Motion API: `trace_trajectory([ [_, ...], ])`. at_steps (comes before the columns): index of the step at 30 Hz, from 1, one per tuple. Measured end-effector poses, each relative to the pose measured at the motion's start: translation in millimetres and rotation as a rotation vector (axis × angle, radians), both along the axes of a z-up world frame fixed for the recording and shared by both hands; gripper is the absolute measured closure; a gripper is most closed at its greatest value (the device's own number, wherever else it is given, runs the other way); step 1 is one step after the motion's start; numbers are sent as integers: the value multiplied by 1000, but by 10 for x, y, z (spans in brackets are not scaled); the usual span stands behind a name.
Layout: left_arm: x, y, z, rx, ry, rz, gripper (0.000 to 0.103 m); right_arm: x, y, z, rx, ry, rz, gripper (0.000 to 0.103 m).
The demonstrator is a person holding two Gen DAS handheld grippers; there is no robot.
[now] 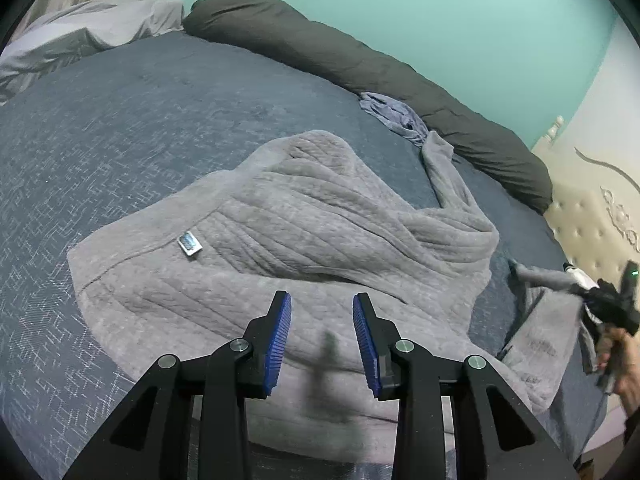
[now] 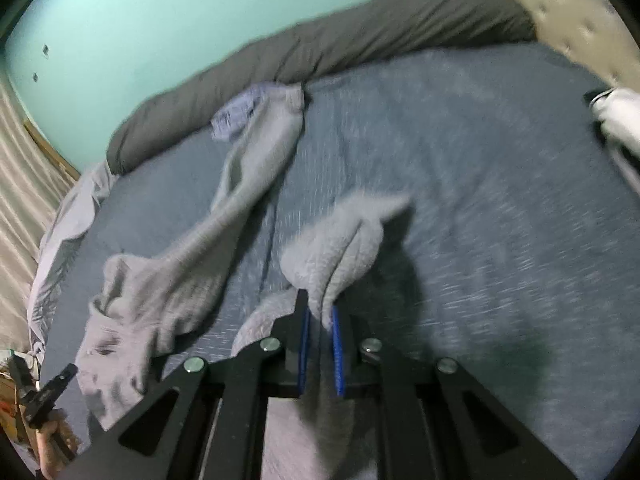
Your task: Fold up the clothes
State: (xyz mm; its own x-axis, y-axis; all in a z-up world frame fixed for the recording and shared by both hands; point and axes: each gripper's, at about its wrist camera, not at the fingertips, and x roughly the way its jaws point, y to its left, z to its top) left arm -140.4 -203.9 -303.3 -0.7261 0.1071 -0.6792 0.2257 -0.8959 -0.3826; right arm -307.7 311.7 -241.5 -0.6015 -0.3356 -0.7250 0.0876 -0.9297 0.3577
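Observation:
A grey quilted fleece top lies spread and rumpled on the blue bed cover, a small label on its left part. My left gripper is open and empty, just above the garment's near hem. My right gripper is shut on a fold of the same grey garment and holds it lifted above the bed; the view is motion-blurred. The right gripper also shows at the right edge of the left wrist view, cloth hanging from it. One sleeve trails toward the far side.
A long dark grey bolster lies along the teal wall. A lilac garment is crumpled beside it. Pale grey bedding is bunched at the far left. A beige tufted headboard stands at the right.

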Motion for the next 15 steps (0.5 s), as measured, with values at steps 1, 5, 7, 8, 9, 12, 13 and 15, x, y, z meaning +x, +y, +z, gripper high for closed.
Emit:
trace_trajectory([
  [1, 2, 26, 5, -3, 0, -5, 68, 77, 91, 97, 4, 8, -9, 94],
  [5, 20, 120, 29, -14, 4, -23, 68, 405, 423, 406, 28, 21, -54, 94],
  [7, 34, 148, 54, -14, 10, -27, 68, 564, 617, 490, 44, 8, -84, 94],
  [8, 41, 162, 69, -13, 13, -28, 68, 637, 699, 520, 56, 1, -95, 94],
  [9, 46, 180, 84, -11, 17, -32, 68, 727, 773, 551, 67, -2, -106, 94],
  [12, 61, 231, 120, -6, 29, -40, 68, 953, 966, 565, 86, -24, -137, 94],
  [13, 64, 245, 129, -4, 32, -42, 68, 1028, 1031, 560, 86, -35, -148, 94],
  [15, 66, 271, 134, -1, 34, -47, 68, 1156, 1150, 485, 86, -75, -170, 94],
])
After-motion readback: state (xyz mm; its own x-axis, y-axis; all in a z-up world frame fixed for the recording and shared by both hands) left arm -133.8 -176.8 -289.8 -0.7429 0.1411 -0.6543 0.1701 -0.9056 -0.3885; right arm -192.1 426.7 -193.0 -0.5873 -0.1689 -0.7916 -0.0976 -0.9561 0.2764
